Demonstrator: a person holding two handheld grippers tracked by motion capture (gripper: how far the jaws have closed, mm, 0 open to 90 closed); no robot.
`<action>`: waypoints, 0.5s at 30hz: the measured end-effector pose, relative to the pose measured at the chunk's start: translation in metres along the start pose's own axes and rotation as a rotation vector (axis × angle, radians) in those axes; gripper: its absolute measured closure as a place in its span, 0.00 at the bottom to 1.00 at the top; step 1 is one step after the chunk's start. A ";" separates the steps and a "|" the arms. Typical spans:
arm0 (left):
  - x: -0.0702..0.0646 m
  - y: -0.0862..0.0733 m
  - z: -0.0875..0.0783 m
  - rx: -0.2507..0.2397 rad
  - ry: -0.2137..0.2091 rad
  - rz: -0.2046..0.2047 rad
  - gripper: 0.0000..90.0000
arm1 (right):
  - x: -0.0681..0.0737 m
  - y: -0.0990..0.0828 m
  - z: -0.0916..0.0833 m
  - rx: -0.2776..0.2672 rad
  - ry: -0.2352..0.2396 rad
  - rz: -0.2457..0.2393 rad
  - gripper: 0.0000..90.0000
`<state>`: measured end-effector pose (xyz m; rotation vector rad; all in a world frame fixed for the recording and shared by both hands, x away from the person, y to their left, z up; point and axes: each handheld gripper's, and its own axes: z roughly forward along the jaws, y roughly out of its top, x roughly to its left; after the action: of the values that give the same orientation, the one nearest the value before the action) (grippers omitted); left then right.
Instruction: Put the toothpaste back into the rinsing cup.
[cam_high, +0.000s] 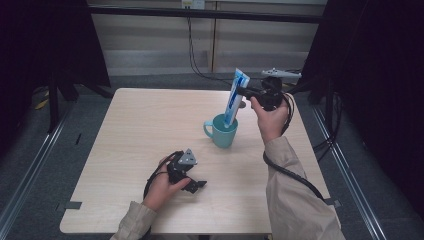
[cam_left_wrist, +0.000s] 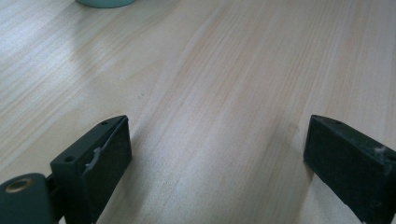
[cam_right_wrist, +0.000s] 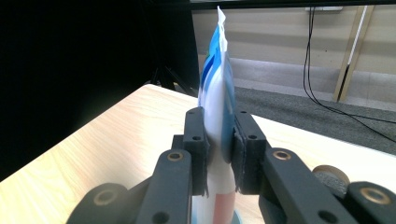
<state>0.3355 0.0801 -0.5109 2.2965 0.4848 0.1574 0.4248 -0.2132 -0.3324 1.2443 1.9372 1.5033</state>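
Spanning the frame, a pale wood-grain table (cam_high: 140, 130) is sitting on grey floor before beige panels. My right gripper (cam_high: 243, 91) is clamping a soft blue-white tube (cam_high: 234, 100), base inside a glossy teal mug (cam_high: 221, 131). My left gripper (cam_high: 192, 184) is resting wide, its 2 matte jaws empty.

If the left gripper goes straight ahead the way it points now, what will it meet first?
Probably the teal mug: bare table lies between the open left gripper and it. The mug sits slightly left of the line, so it might pass beside it.
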 end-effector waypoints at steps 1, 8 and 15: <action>0.000 0.000 0.000 0.000 0.000 0.000 0.08 | 0.000 -0.001 0.000 0.003 -0.001 -0.002 0.87; 0.000 0.000 0.000 0.000 0.000 0.000 0.08 | -0.001 -0.007 0.003 0.008 -0.002 0.003 0.87; 0.000 0.000 0.000 0.000 0.000 0.000 0.08 | -0.001 -0.013 0.008 0.016 -0.009 0.005 0.87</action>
<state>0.3355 0.0801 -0.5109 2.2966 0.4845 0.1572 0.4259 -0.2101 -0.3476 1.2614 1.9454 1.4855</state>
